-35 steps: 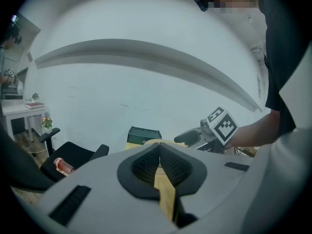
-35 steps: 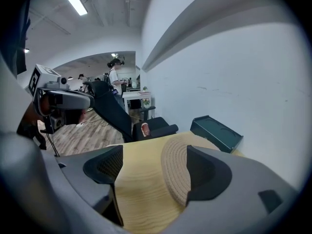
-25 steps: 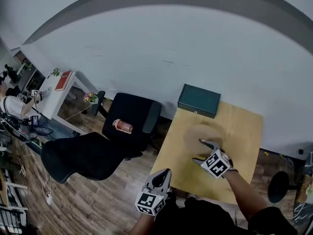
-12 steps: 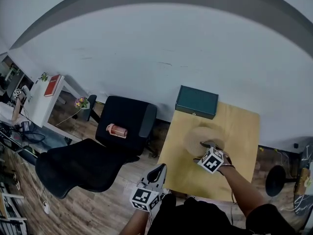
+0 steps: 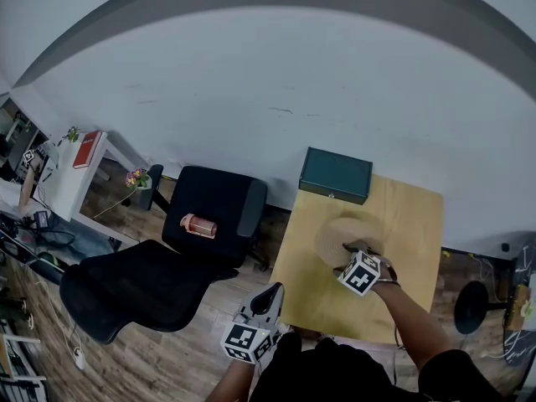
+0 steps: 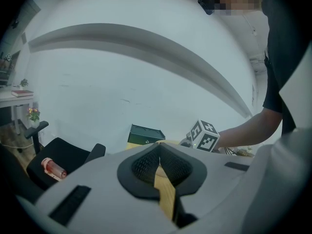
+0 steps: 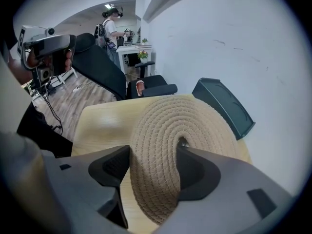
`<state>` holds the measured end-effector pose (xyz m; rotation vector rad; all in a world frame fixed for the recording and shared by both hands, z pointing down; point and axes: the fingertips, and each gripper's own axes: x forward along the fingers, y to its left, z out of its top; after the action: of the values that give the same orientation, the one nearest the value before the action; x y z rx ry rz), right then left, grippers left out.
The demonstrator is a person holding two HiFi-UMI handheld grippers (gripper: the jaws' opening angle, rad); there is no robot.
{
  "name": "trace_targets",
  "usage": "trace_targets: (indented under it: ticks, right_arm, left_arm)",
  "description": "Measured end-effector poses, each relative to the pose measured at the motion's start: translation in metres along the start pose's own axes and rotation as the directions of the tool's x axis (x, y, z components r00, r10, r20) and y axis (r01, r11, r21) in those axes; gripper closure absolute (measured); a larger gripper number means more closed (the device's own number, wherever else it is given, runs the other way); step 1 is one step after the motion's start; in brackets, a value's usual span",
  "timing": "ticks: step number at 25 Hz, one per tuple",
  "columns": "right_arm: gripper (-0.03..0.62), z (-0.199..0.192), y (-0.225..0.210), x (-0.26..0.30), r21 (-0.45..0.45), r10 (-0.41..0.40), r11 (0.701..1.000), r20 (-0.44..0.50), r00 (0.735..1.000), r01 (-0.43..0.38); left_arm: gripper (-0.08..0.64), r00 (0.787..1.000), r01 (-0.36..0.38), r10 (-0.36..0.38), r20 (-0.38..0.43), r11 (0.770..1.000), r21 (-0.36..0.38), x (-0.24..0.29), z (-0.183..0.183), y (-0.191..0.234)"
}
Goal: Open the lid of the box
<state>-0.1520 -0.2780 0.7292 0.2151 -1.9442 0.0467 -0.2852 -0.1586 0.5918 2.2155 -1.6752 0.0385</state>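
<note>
White wall behind; pale wooden counter stands against it. The round woven lid of the box lies near the counter's middle. The right claw points steeply down onto it. Its jaws have just been closing, one pad at the outer rim, the other at the centre hole, both touching the weave. Dark green case at far edge, apart from the lid. Left claw clenched, empty, off the counter's near left corner.

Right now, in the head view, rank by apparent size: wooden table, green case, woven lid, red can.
1. wooden table
2. woven lid and green case: about alike, so unranked
3. red can, smallest
</note>
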Motion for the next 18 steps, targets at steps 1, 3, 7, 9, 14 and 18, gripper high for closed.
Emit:
trace_targets:
  ticks: [1, 3, 7, 9, 14, 18]
  right_arm:
    - [0.278, 0.000, 0.000, -0.001, -0.002, -0.006, 1.000, 0.001, 1.000, 0.006]
    - [0.282, 0.001, 0.000, -0.003, -0.007, -0.020, 1.000, 0.003, 1.000, 0.020]
    - [0.287, 0.003, 0.005, -0.006, -0.023, -0.045, 0.999, 0.018, 0.999, 0.046]
    - [0.287, 0.005, 0.004, -0.012, -0.018, -0.063, 0.998, 0.039, 0.997, 0.064]
    - [0.287, 0.012, 0.006, -0.035, 0.016, -0.115, 0.993, 0.112, 0.987, 0.114]
    - [0.287, 0.023, 0.005, -0.064, 0.069, -0.163, 0.986, 0.210, 0.964, 0.151]
  left_arm:
    - [0.540, 1.000, 0.002, -0.002, 0.003, 1.000, 0.003, 0.000, 0.001, 0.000]
    - [0.540, 1.000, 0.003, -0.003, 0.004, 1.000, 0.008, -0.001, 0.003, 0.001]
    - [0.540, 1.000, -0.009, 0.009, -0.007, 1.000, 0.007, -0.006, 0.001, 0.002]
    - [0.540, 1.000, -0.011, 0.011, -0.007, 1.000, 0.004, -0.007, 0.000, 0.001]
    - [0.540, 1.000, 0.000, 0.000, -0.013, 1.000, 0.002, -0.007, -0.003, -0.005]
    - [0.540, 1.000, 0.022, -0.022, -0.015, 1.000, 0.011, -0.002, 0.001, -0.011]
